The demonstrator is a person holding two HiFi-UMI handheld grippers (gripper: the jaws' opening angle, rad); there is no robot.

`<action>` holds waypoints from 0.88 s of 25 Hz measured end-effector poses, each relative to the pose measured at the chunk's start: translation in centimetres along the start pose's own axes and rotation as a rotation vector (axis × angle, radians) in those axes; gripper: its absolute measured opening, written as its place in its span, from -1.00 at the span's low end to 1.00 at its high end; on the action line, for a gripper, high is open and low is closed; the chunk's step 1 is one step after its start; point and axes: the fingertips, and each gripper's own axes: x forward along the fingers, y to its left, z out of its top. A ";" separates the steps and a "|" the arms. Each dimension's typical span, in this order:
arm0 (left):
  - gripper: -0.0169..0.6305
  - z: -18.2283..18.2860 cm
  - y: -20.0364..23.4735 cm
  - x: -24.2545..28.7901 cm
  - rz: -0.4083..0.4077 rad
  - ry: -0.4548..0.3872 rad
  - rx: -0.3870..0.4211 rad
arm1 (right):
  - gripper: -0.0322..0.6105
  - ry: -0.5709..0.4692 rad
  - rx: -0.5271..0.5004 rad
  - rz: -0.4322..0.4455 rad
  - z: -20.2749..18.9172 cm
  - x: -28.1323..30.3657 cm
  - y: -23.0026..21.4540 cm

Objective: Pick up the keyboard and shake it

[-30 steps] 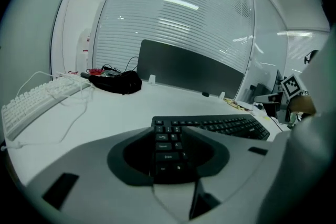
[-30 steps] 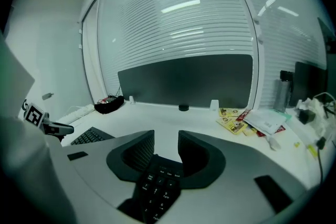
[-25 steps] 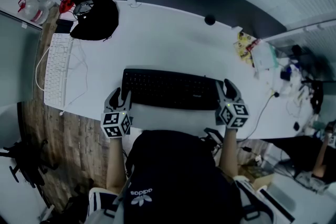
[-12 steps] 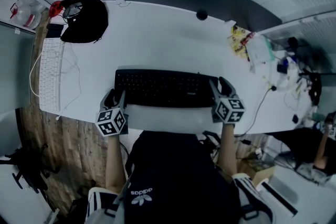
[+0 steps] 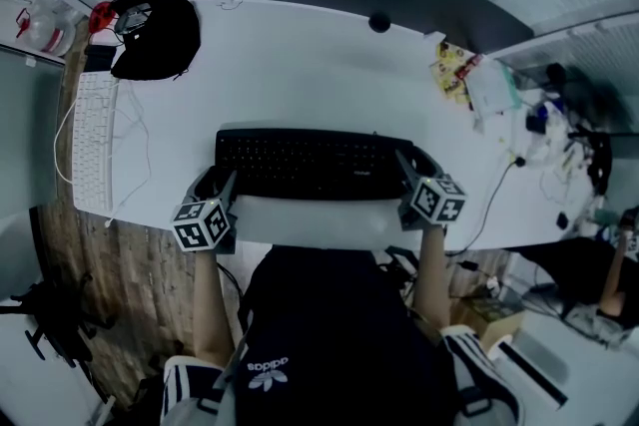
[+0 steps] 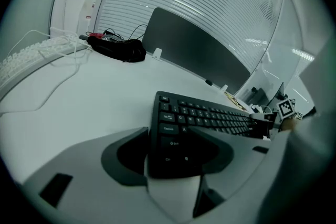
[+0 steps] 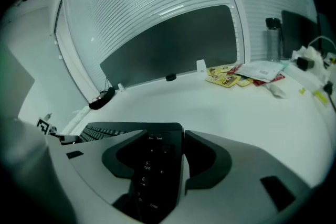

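Keyboard [image 5: 315,165], ends within left gripper [image 5: 216,183], right gripper [image 5: 417,167], both opening; key legends only in gripper views.

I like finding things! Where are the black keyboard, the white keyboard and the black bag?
black keyboard [image 5: 315,165], head view, on the middle rows of its keys.
white keyboard [image 5: 93,140], head view, on its keys near the middle.
black bag [image 5: 158,37], head view, on the middle of its fabric.
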 end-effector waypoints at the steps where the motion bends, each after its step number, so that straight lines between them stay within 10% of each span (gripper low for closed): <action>1: -0.28 0.0 0.0 0.0 0.000 0.001 0.003 | -0.28 -0.001 0.022 0.008 -0.2 0.1 -0.1; 13: -0.28 0.0 -0.3 -0.2 0.011 -0.025 -0.004 | -0.28 -0.058 -0.038 -0.019 1.6 -1.0 0.4; 22: -0.28 3.4 -1.1 -2.3 -0.026 -0.203 0.029 | -0.28 -0.205 -0.131 0.014 6.3 -3.8 3.0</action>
